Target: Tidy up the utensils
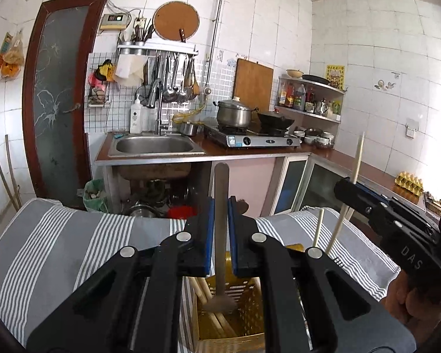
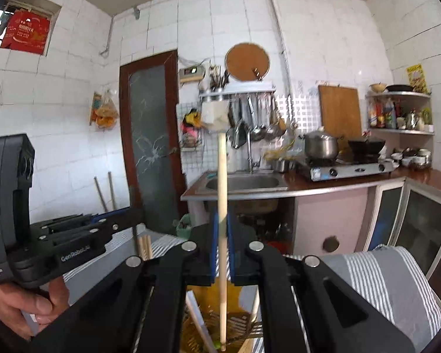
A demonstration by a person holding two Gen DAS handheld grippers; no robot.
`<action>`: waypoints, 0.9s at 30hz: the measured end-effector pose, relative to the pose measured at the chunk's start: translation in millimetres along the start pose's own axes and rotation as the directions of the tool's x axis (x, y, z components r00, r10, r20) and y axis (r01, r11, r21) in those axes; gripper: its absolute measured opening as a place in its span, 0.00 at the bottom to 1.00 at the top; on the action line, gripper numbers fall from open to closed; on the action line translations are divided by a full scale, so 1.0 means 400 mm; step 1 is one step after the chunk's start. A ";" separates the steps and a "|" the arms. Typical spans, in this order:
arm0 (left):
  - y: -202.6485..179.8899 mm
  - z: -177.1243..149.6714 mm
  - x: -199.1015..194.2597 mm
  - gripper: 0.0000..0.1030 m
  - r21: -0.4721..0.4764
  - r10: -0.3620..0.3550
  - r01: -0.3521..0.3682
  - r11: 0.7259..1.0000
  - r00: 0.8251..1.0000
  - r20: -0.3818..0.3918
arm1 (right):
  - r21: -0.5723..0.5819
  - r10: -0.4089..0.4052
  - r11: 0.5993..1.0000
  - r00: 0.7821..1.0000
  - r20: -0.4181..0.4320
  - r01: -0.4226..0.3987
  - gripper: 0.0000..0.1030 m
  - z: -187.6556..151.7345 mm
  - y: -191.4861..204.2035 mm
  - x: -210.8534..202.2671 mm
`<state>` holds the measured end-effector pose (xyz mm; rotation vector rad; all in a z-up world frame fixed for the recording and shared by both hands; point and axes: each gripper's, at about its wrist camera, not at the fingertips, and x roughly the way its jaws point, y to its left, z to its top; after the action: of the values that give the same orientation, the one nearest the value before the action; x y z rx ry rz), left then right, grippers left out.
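Note:
My left gripper (image 1: 220, 223) holds a metal spoon (image 1: 221, 206) upright by its handle, bowl end down inside the yellow slotted utensil basket (image 1: 247, 303). Several wooden chopsticks (image 1: 208, 300) lie in that basket. My right gripper (image 2: 222, 247) is shut on a single wooden chopstick (image 2: 222, 194), upright, its lower tip in the basket (image 2: 238, 326). The right gripper also shows at the right of the left wrist view (image 1: 367, 203), the left gripper at the left of the right wrist view (image 2: 73, 235).
The basket stands on a grey-and-white striped cloth (image 1: 58, 241). Behind are a counter with a steel sink (image 1: 154, 145), a gas stove (image 1: 250, 138) with a pot and wok, a shelf of bottles (image 1: 308, 97) and a glass door (image 1: 56, 103).

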<state>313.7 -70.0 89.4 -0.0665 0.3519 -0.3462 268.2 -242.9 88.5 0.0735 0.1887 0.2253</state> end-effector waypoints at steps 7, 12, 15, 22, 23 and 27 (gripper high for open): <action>-0.003 0.001 -0.025 0.24 0.015 0.021 -0.021 1.000 1.000 0.016 | 0.029 -0.029 0.999 0.999 0.044 0.027 0.22 0.025 -0.018 -0.049; -0.017 0.017 -0.077 0.33 0.042 0.059 -0.062 0.997 0.996 0.068 | 0.025 -0.072 0.997 0.993 0.095 0.070 0.40 0.061 -0.023 -0.113; -0.019 0.030 -0.117 0.49 0.058 0.094 -0.101 0.993 0.990 0.104 | 0.032 -0.097 0.995 0.990 0.104 0.094 0.48 0.086 -0.032 -0.155; -0.007 -0.001 -0.281 0.80 0.119 0.201 -0.220 0.968 0.967 0.159 | -0.021 -0.155 0.987 0.984 0.084 0.157 0.61 0.092 -0.044 -0.287; -0.002 -0.019 -0.309 0.87 0.119 0.209 -0.231 0.966 0.963 0.169 | -0.021 -0.151 0.988 0.986 0.075 0.153 0.65 0.073 -0.047 -0.315; 0.026 -0.122 -0.393 0.95 0.122 0.242 -0.261 0.958 0.958 0.152 | -0.036 -0.140 0.989 0.990 0.019 0.141 0.72 -0.041 -0.037 -0.397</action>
<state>161.6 -6.6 93.8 0.0929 0.1965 -0.1117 116.3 -292.9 99.1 0.0246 0.1728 0.0879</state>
